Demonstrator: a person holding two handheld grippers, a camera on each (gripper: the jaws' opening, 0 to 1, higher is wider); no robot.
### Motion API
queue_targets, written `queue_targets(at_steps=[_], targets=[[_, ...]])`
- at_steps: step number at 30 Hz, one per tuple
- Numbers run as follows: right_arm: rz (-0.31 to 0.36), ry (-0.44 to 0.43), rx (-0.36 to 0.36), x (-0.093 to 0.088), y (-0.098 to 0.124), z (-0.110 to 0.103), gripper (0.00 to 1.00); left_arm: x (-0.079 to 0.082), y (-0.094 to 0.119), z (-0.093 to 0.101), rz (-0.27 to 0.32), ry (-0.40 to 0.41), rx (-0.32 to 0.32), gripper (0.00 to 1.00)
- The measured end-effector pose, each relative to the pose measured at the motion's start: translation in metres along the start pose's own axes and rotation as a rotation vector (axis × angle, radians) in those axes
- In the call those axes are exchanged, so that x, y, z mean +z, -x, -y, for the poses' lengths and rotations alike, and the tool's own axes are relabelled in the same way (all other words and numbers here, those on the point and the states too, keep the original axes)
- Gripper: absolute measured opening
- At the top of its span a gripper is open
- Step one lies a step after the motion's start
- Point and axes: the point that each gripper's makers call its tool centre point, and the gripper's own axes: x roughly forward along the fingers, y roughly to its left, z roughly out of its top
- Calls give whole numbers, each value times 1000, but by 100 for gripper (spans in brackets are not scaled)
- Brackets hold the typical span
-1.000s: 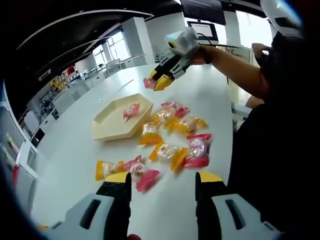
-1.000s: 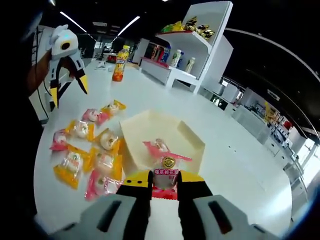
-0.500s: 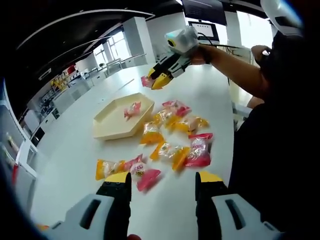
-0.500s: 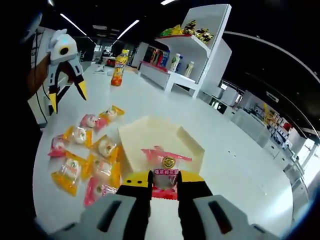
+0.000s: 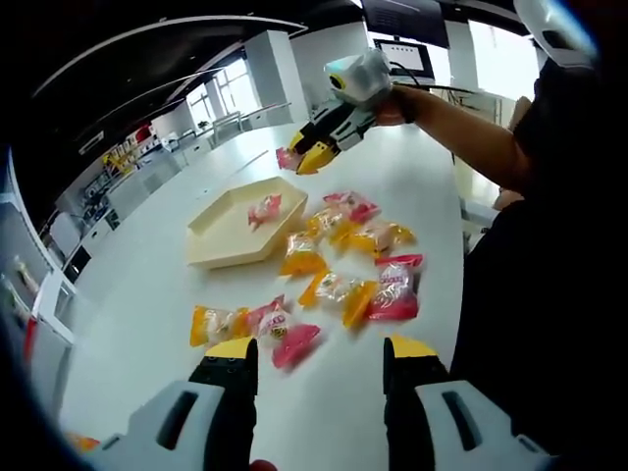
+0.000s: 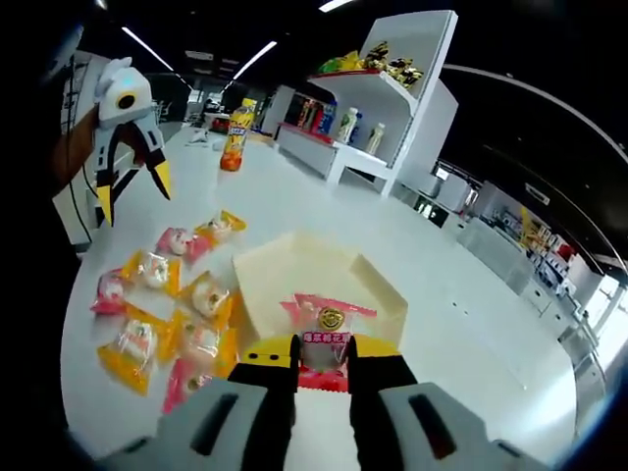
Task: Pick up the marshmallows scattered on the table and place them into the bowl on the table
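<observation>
Our right gripper (image 6: 322, 365), pinching a pink-wrapped marshmallow (image 6: 327, 339), has drifted nearer over the cream hexagonal bowl (image 6: 270, 280); release looks imminent. Our left gripper (image 5: 318, 355) hangs spread, empty.

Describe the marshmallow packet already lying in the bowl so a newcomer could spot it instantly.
On the white table sits a cream hexagonal bowl beside a scatter of packets. The pink packet is the lone one lying inside that bowl; every other loose packet lies on the table.

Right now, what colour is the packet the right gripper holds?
Pink, best seen in the right gripper view: packet, right gripper.
</observation>
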Motion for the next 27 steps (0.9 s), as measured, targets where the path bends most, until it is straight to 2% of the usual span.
queue_targets(at_steps=[27], targets=[[13, 21, 23, 2, -14, 1, 20, -9, 4, -4, -13, 12, 24, 50]])
